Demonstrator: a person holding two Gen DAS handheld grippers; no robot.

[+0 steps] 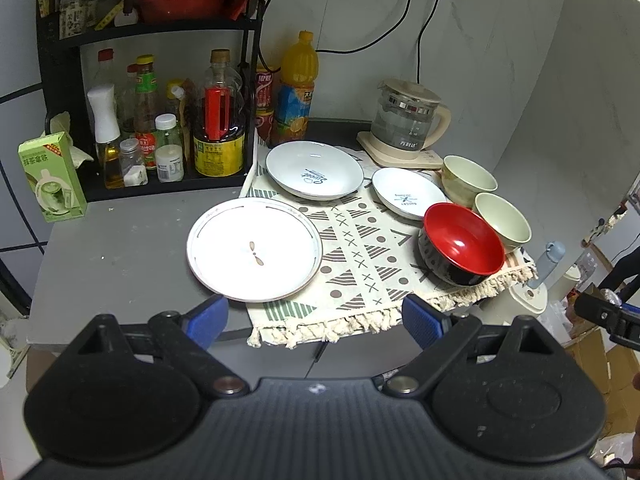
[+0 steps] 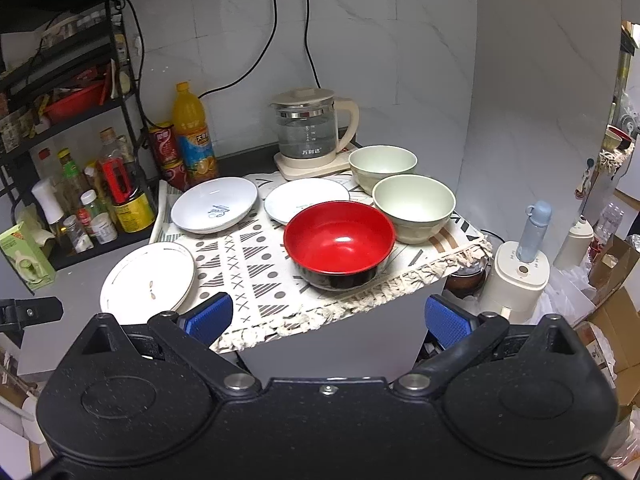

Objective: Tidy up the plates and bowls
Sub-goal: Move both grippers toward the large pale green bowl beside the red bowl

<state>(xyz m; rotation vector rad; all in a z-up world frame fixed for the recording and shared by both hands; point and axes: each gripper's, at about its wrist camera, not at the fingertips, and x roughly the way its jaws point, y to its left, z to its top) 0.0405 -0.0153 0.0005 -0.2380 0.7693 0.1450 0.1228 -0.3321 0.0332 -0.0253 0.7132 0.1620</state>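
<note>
On the grey table [image 1: 120, 248], partly covered by a patterned cloth [image 1: 360, 264] with a fringed front edge: one large white plate [image 1: 254, 249], lying half on the cloth's left edge and half on bare table; one deep white plate [image 1: 315, 169] with blue lettering, behind it on the cloth; one small white plate [image 1: 408, 193], to the right of the deep one and well apart from the large one. Bowls, three: a red bowl [image 1: 462, 243] with a black outside, at the cloth's front right corner, its rim hiding part of the small plate's near edge; two pale green bowls, the near green bowl [image 1: 503, 219] just behind and right of the red one, the far green bowl [image 1: 468, 179] behind that, beside a glass kettle [image 1: 406, 120] on its base. All bowls stand upright, mouths up. Left of the cloth: a black rack [image 1: 160, 80] holding sauce and oil bottles, an orange juice bottle [image 1: 299, 84] beside it, a green carton [image 1: 52, 176] at the table's left edge. Left gripper [image 1: 314, 322]: short of the table's front edge, jaws spread wide, nothing between the blue pads, the large plate just ahead of its left pad. Right gripper [image 2: 330, 318]: likewise short of the cloth's fringe, jaws spread wide and holding nothing, the red bowl [image 2: 339, 240] straight ahead of it.
</note>
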